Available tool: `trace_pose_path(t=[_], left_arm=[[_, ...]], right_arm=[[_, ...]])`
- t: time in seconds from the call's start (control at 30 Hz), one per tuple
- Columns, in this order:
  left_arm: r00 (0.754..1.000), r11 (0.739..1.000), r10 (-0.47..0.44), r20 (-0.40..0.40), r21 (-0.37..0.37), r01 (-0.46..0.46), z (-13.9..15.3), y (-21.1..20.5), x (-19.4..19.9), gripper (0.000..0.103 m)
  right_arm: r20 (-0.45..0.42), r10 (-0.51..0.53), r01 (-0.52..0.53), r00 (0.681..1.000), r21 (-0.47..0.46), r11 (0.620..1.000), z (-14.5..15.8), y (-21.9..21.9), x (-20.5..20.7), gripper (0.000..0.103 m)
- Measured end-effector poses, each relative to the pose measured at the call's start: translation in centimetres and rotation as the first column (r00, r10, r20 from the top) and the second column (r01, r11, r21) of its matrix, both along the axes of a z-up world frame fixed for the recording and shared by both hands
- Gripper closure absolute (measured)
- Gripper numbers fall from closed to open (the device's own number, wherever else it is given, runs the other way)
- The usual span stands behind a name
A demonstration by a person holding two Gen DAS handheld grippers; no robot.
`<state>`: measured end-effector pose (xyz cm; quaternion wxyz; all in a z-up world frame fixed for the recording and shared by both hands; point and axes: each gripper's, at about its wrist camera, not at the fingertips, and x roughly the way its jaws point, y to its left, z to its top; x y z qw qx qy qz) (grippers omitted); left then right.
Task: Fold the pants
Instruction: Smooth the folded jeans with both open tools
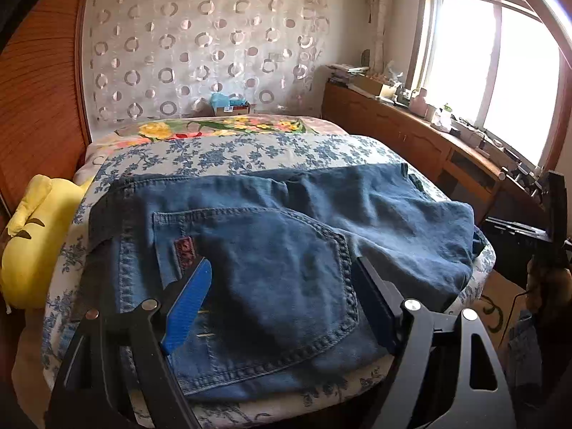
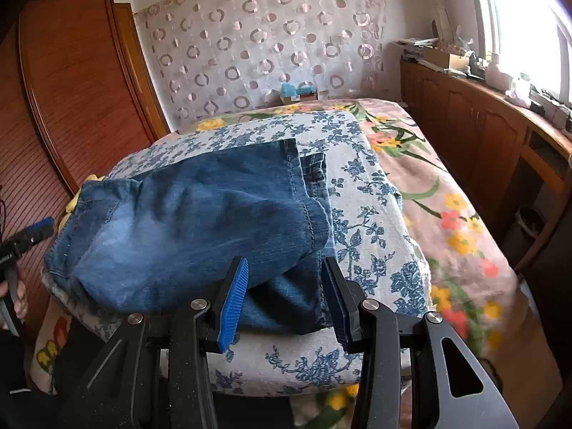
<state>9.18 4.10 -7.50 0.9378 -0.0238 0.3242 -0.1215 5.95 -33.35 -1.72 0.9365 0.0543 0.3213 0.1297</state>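
The left black two-finger gripper with blue ribbed pads (image 1: 282, 286) holds its jaws spread wide apart, low over the blue denim pants (image 1: 271, 236) with nothing between them. The right black gripper with blue ribbed pads (image 2: 286, 296) also has its jaws parted, straddling the near edge of the pants without clamping it. A bare hand (image 2: 16, 300) grips the left gripper's handle.
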Motion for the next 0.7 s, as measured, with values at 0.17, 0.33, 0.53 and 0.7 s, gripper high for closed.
trace_pose_path(t=[0.17,0.33,0.53,0.7], left_arm=[[1.000,1.000,-0.004,-0.011,-0.009,0.004,-0.6,-1.0,-0.2,0.022],[1.000,1.000,-0.015,-0.019,0.003,0.016,-1.2,-1.9,-0.8,0.022],[0.999,1.000,-0.009,-0.032,0.009,0.010,-1.6,-2.0,-0.7,0.022],[0.999,1.000,-0.006,-0.040,0.022,0.007,-2.1,-2.4,-0.5,0.022]], right_arm=[[0.003,0.002,-0.002,1.000,0.007,1.000,-0.1,0.4,0.3,0.058],[-0.009,-0.003,0.003,1.000,0.002,1.000,-0.8,0.8,0.9,0.058],[-0.029,-0.016,0.016,0.999,0.015,1.000,-1.1,1.1,1.9,0.057],[-0.038,-0.025,0.027,0.999,0.028,0.999,-1.3,0.9,2.6,0.057]])
